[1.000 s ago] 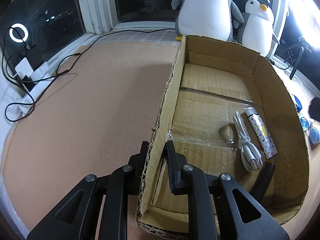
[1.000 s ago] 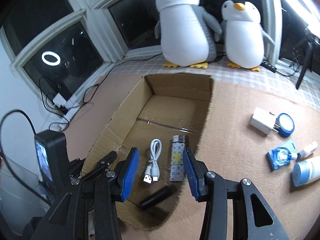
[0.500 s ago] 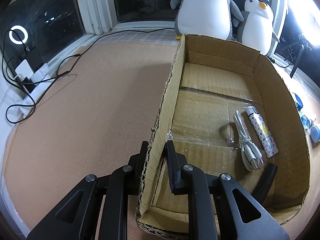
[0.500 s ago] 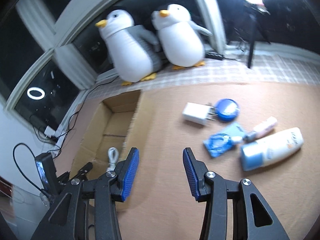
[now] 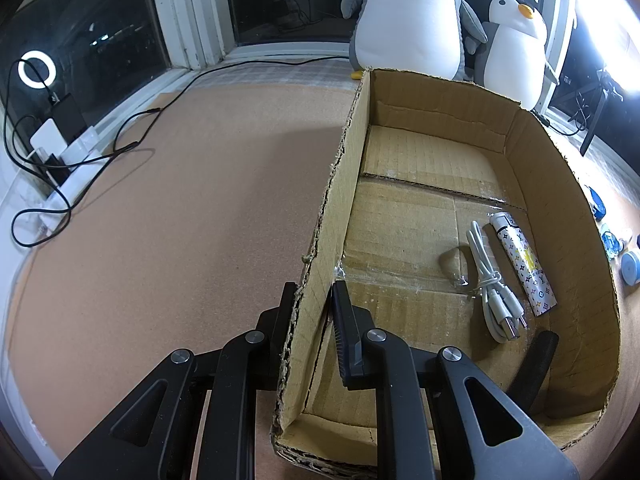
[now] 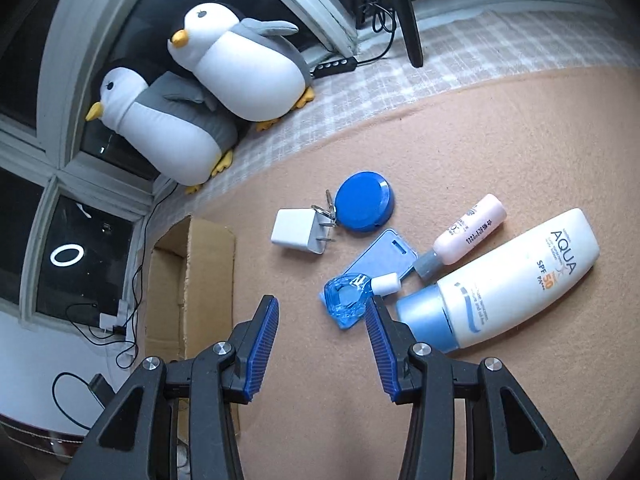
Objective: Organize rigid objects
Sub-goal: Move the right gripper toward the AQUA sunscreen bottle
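Observation:
My left gripper [image 5: 312, 292] is shut on the near left wall of the cardboard box [image 5: 340, 184]. Inside the box lie a white cable [image 5: 490, 280], a patterned lighter [image 5: 524, 264] and a black cylinder [image 5: 534, 364]. In the right wrist view my right gripper [image 6: 322, 308] stands open above the tan mat with nothing between its blue pads. Just ahead of it lie a clear blue small bottle [image 6: 352, 296], a light blue card holder [image 6: 382, 258], a white charger plug [image 6: 298, 232], a round blue case [image 6: 364, 202], a pink tube [image 6: 466, 236] and a white sunscreen bottle [image 6: 508, 280].
Two plush penguins [image 6: 240, 68] lie along the window ledge behind the mat. The box [image 6: 192, 280] is at the left in the right wrist view. Black cables and a white power strip [image 5: 72, 152] sit at the mat's left edge. A black stand [image 6: 408, 12] rises at the back.
My right gripper swung from over the box to the right, rolling as it went, and now hangs over the loose items on the mat. The left gripper kept its hold on the box wall.

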A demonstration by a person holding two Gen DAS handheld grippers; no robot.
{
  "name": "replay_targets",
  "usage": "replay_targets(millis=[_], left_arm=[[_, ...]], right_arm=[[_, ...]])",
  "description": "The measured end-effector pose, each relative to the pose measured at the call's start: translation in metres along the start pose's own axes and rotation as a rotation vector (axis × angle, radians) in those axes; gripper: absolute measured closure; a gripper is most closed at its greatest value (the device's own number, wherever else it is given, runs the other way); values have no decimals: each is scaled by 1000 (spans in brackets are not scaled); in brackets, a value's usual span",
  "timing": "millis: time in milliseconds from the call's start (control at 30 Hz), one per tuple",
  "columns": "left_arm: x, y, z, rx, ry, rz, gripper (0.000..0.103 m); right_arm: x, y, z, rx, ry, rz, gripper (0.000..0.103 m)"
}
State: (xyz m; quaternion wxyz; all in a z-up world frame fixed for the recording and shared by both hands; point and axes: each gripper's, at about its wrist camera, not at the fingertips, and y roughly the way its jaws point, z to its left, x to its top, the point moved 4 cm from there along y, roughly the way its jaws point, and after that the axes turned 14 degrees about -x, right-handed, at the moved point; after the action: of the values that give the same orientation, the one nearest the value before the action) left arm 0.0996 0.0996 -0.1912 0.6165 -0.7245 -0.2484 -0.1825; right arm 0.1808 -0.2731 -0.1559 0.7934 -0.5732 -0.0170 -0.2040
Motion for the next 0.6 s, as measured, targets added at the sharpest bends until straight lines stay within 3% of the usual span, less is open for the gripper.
replay_targets(millis=[267, 600], left_arm=[[0, 0, 0, 1, -1, -1, 87], [0, 1, -2, 3, 5, 0, 87]], right_arm=[[6, 21, -11, -47, 34, 43, 61], [-19, 11, -46, -89, 23, 79, 61]])
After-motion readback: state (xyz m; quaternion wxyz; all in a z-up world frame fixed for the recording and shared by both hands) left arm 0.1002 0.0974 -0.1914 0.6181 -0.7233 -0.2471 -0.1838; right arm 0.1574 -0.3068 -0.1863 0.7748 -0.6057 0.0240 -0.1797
